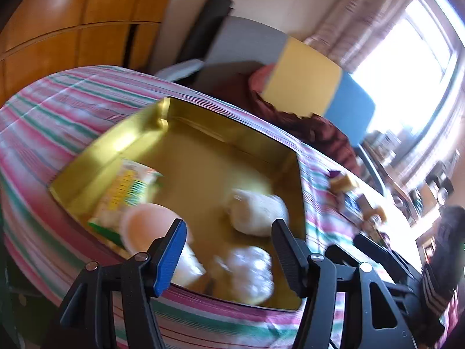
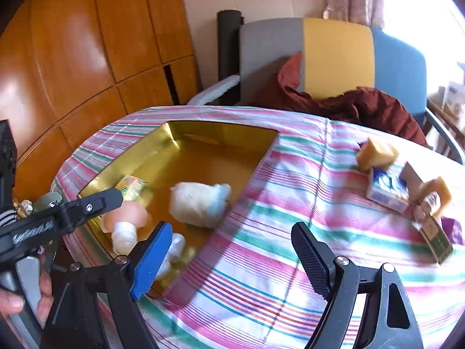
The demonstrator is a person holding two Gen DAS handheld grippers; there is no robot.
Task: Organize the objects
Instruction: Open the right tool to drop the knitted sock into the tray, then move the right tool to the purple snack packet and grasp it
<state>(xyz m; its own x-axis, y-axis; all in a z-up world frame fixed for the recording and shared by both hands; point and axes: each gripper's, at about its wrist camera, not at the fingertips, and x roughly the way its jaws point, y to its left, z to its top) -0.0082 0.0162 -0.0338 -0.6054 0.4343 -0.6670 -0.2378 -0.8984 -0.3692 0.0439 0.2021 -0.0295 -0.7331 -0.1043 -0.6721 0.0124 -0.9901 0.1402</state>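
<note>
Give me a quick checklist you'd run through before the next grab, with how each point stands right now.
1. Right gripper open and carrying nothing: ok.
2. Left gripper open and carrying nothing: ok.
3. Gold box has bare floor left for more: ok.
4. Items remain outside on the striped cloth, such as the yellow sponge and blue carton: ok.
5. Path from the right gripper to them free: ok.
6. Pictures sharp enough to aim: not ok, box contents blurred.
</note>
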